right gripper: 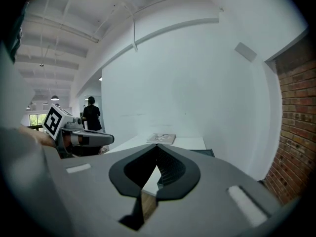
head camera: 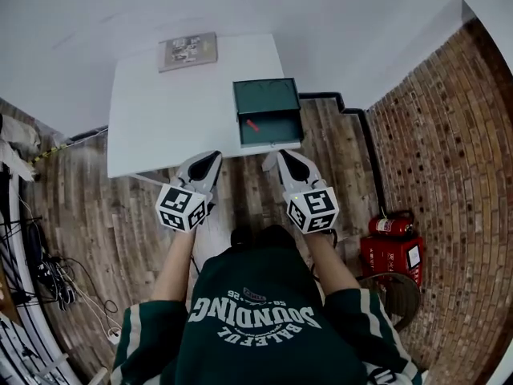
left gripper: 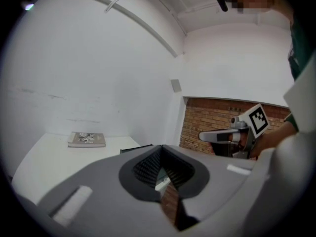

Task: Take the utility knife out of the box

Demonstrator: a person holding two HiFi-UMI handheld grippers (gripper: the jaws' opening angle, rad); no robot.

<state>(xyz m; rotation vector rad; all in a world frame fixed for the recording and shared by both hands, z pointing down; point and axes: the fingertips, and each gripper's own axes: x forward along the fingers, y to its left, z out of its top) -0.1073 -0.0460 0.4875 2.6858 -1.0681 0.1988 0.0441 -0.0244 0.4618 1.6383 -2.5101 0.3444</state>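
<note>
Nearest, at 6 o'clock in head view: holding left gripper [head camera: 210, 163] and right gripper [head camera: 276, 160] side by side over plank floor, just short of the near edge of the white table [head camera: 160, 119], tips aimed toward 12. Read from its own view, left jaws pressed together at the tips with nothing between; only table edge and floor seen through the gap behind. Same for right: closed tip to tip, empty. Beyond, at 12 o'clock from right gripper and about 1 from left: found dark green box [head camera: 266, 96] on table's near right corner, lid laid back toward 12, tray open. Spotted utility knife [head camera: 252, 124], red-handled, lying slanted inside tray toward its left half, touched by neither gripper. Farther, at 11 o'clock along table's far edge: noted thin booklet [head camera: 188, 51], well apart from box. Judged as the approach step, reach not yet made. Next move likely calls for spreading right jaws, carrying them forward and down over tray, lining up across knife handle, closing, then lifting clear of box walls. Possibly also bracing box with left against sliding.
</note>
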